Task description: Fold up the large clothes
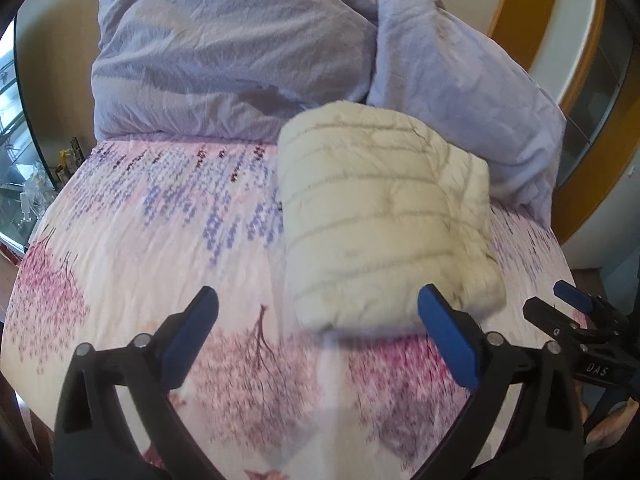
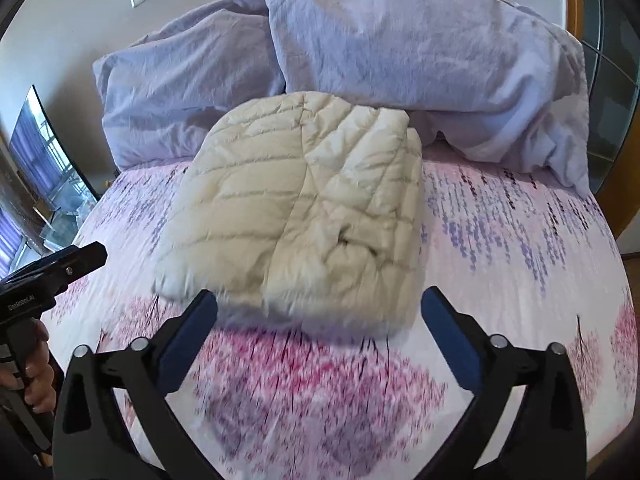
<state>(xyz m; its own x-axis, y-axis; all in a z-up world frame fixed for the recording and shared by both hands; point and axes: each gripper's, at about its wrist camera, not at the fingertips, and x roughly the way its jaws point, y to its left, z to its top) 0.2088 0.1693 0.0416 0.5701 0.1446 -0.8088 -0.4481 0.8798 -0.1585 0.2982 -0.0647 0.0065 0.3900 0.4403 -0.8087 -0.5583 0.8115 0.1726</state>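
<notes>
The left gripper (image 1: 318,322) stands wide open with nothing between its blue pads (image 1: 192,336); only bedsheet shows in the gap. The right gripper (image 2: 320,320) is spread just as wide and also empty. Neither touches cloth.

Just ahead of both lies the jacket (image 2: 296,216), a cream quilted one, folded into a thick, puffy bundle. From the left gripper it sits ahead and to the right, its near edge just past the right pad. From the right gripper it lies straight ahead, the near edge just beyond the fingertips. It rests on the sheet (image 1: 140,240), and beyond it, at the far end of the bed, are piled the lilac pillows (image 1: 224,52).

The fold looks finished, or nearly so.

Judged risks: the filling is springy, so with nothing pressing on it the top layer may puff up and creep open, most likely at the rumpled right side. The shell looks slick, so a nudge from either pad could slide a layer off the stack. The soft bed gives little support for pressing it flat.
</notes>
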